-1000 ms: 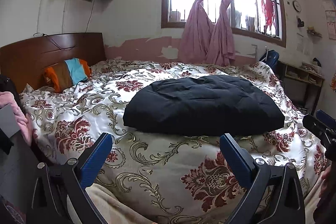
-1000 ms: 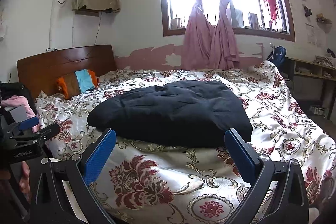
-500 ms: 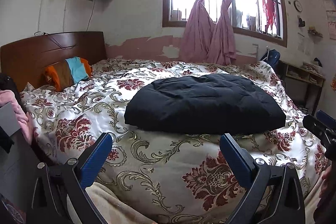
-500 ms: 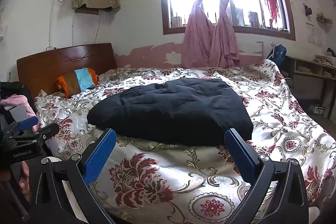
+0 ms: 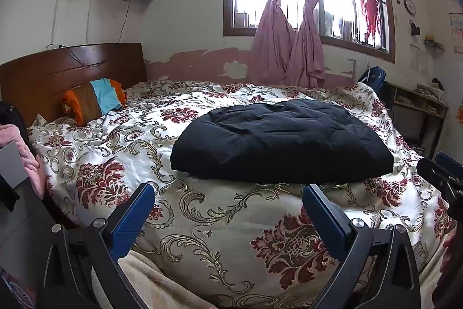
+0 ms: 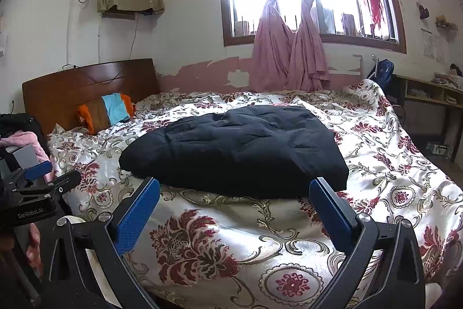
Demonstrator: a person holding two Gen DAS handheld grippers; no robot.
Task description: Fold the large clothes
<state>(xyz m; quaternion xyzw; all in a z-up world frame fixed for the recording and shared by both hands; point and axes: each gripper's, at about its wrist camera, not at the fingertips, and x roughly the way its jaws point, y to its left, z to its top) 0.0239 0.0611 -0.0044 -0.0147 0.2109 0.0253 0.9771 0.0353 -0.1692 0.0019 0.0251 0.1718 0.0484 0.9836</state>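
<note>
A black padded garment (image 5: 277,141) (image 6: 237,149) lies folded into a thick flat bundle in the middle of the bed, on a floral satin quilt (image 5: 121,146) (image 6: 399,164). My left gripper (image 5: 228,194) hangs open over the bed's near edge, short of the bundle, with nothing between its blue pads. My right gripper (image 6: 235,188) is open too, its tips level with the bundle's near edge and apart from it. Each gripper shows at the edge of the other's view.
A striped orange, brown and blue pillow (image 5: 92,100) leans on the wooden headboard (image 5: 58,71). Pink curtains hang at the window (image 6: 292,48) behind the bed. A low shelf (image 6: 431,97) stands at the right; pink cloth (image 6: 31,144) lies at the left.
Both views have shifted only slightly; the bundle sits a touch higher in the frames. Both grippers stay open and nothing was taken hold of.
</note>
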